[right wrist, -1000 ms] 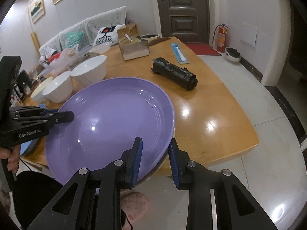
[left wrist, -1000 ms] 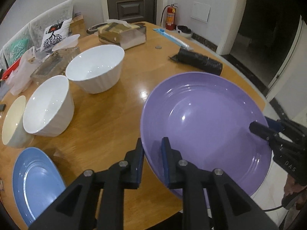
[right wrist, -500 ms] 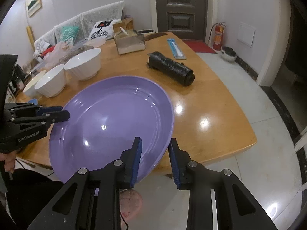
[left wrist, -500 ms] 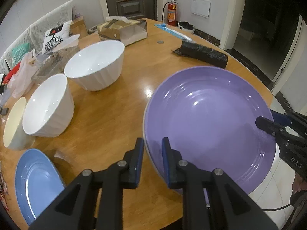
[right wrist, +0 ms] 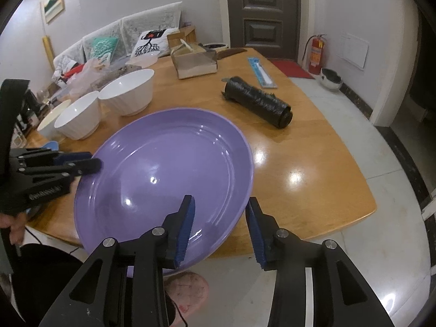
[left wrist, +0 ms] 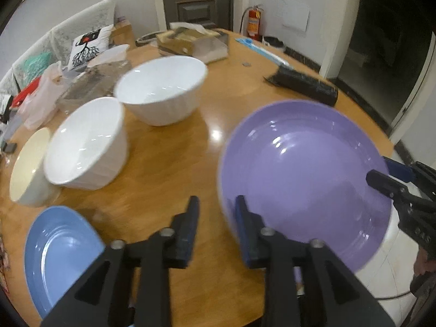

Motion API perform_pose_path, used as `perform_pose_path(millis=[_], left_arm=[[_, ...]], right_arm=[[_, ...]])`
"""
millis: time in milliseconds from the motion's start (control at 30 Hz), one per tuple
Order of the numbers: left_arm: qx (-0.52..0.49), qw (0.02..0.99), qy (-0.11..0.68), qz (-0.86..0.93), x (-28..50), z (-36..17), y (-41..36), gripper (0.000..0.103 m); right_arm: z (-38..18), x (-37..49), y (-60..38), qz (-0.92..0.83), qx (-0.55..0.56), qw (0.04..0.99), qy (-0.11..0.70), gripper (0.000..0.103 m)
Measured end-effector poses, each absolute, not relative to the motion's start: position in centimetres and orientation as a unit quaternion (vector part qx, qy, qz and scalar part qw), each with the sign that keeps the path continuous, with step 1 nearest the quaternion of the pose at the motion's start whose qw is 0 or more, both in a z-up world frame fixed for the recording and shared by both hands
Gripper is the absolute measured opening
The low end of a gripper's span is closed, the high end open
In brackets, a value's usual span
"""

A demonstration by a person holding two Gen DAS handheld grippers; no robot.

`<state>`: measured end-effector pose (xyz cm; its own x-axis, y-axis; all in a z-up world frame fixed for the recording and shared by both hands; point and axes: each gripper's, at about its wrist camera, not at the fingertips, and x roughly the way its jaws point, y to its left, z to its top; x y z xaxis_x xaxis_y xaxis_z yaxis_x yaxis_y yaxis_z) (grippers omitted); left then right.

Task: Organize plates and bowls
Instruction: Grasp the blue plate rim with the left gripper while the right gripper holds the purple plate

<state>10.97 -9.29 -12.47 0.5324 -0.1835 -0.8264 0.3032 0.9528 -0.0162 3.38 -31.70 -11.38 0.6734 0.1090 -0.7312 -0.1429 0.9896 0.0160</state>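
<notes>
A large purple plate [left wrist: 305, 174] [right wrist: 169, 174] lies at the near edge of the wooden table [left wrist: 174, 152], partly overhanging it. My left gripper [left wrist: 215, 218] is open, its jaws spread beside the plate's left rim. My right gripper [right wrist: 219, 223] is open, its jaws astride the plate's near right rim. Two white bowls [left wrist: 163, 90] [left wrist: 87, 144], a cream bowl [left wrist: 27, 169] and a blue plate [left wrist: 60, 250] sit to the left.
A black roll [right wrist: 259, 105] lies on the table's right side. A tissue box [left wrist: 190, 43], bags and clutter [left wrist: 43, 92] stand at the back left. A blue packet [right wrist: 260, 72] lies far right. Tiled floor [right wrist: 395, 163] lies beyond the edge.
Both grippers have opened and let go of the purple plate's rim. The plate now rests on the table. The left view has pulled back slightly.
</notes>
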Motion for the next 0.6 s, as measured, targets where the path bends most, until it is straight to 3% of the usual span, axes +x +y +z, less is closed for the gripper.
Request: perform_pose_path(millis=[200, 367, 600], left_arm=[[-0.031, 0.885, 0.442, -0.144, 8.2, -9.4, -2.1, 0.031], [-0.062, 0.906, 0.413, -0.072, 5.8, -7.7, 5.2, 0.033], [-0.111, 0.900, 0.422, 0.028, 3.6, -9.7, 14.7, 0.033]], right_arm=[[-7.9, 2.5, -29.4, 0.135, -0.011, 0.928, 0.348, 0.035], [-6.3, 3.0, -23.4, 0.263, -0.015, 0.904, 0.338, 0.052], [-8.0, 4.1, -14.5, 0.383, -0.052, 0.840, 0.381, 0.058]])
